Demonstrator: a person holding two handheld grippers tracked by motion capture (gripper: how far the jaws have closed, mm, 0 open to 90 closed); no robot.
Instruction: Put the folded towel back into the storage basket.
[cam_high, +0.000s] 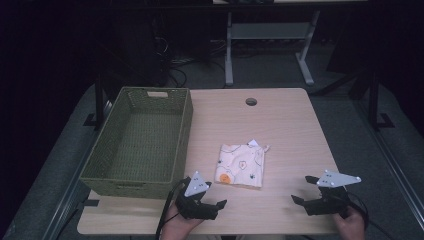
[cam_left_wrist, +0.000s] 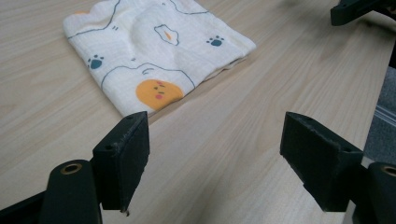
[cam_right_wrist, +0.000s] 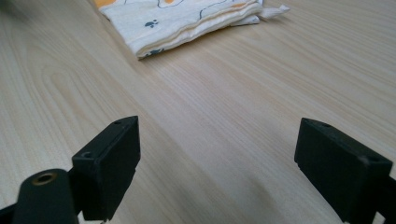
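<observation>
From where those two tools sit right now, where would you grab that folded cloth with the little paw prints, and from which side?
Probably the near corner of the folded cloth, beside its orange blob. It lies flat on the table, so a tool must come down from above and pinch the stacked layers at an edge. The left tool sits closest with its jaws open and that corner just ahead of them. The right tool stands farther off.

Folded cloth (cam_high: 240, 165): a cream-white square of thin fabric printed with dark outlines, small blue paw prints and orange blobs, one of them a round orange face near a corner. It lies flat on the wooden table (cam_high: 280, 125), folded into several layers whose edges show along one side, with a small loose corner sticking out at the far edge. It sits right of the green basket (cam_high: 137, 142), apart from it.
</observation>
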